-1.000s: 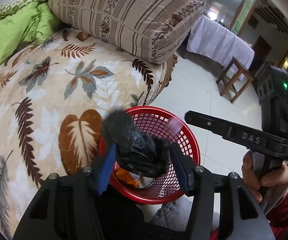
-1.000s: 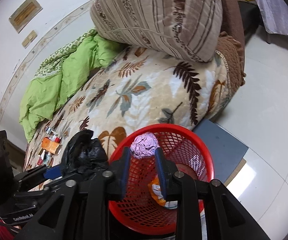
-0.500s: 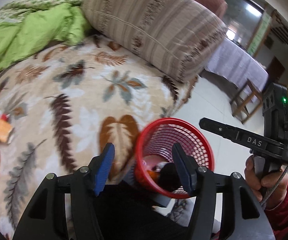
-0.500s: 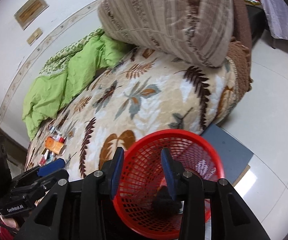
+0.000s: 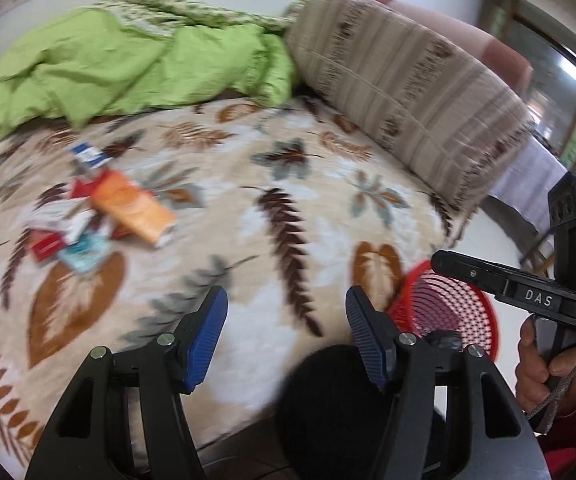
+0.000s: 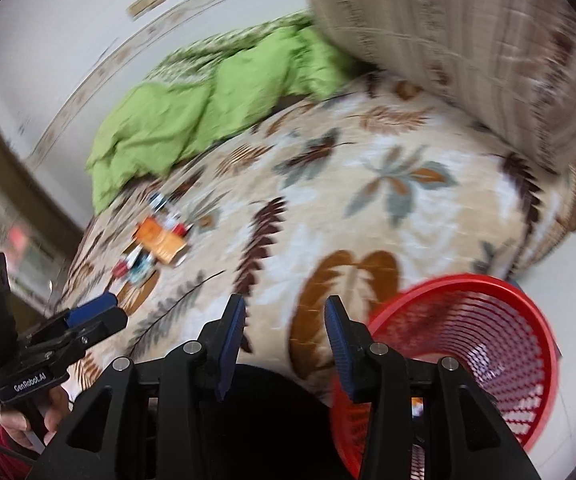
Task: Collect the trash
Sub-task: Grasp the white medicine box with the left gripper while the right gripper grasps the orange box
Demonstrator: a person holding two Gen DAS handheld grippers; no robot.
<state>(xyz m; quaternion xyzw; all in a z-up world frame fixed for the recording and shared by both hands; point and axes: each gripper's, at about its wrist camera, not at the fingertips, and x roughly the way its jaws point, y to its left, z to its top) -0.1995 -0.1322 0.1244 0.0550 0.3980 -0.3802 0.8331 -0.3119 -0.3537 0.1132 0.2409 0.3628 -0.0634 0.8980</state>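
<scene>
Left wrist — gripper [image 5: 286, 336] agape, empty

Packets [image 5: 100, 220] lie on bed [image 5: 288, 200]; basket [image 6: 468, 340] stands right, beside it

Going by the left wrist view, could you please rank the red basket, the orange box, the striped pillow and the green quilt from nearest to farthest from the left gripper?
From the left gripper:
1. Red basket, just right of its right finger, off the bed's edge.
2. Orange box, ahead and left, in the litter pile on the blanket.
3. Striped pillow and green quilt, right and left at the bed's far side; too close to call.
</scene>
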